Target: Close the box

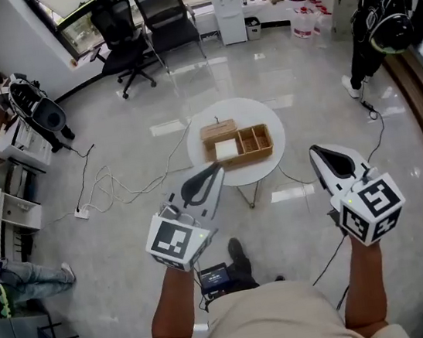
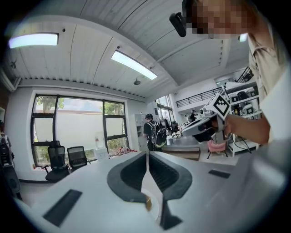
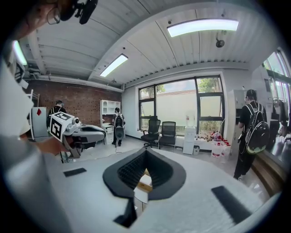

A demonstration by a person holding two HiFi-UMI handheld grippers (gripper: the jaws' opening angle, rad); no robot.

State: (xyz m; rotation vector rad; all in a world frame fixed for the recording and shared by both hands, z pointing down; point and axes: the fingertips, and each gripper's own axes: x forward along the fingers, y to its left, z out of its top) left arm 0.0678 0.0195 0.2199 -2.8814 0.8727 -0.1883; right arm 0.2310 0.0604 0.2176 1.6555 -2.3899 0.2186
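Head view: a light-brown wooden box with inner compartments sits on a round white bench in the middle of a glossy grey floor. The box is open: its flat wooden lid stands back at the far left edge, and a white square piece lies in the left compartment. The left hand-held gripper points at the near rim of the bench, short of the box. The right hand-held gripper hangs over the floor to the right, apart from bench and box. Two black office chairs stand by the window.

Left gripper view: the left hand-held gripper has its dark jaws pressed together along a thin line, with nothing between them.

Right gripper view: the right hand-held gripper is likewise closed and empty. A slip of wood and white shows below the jaws.
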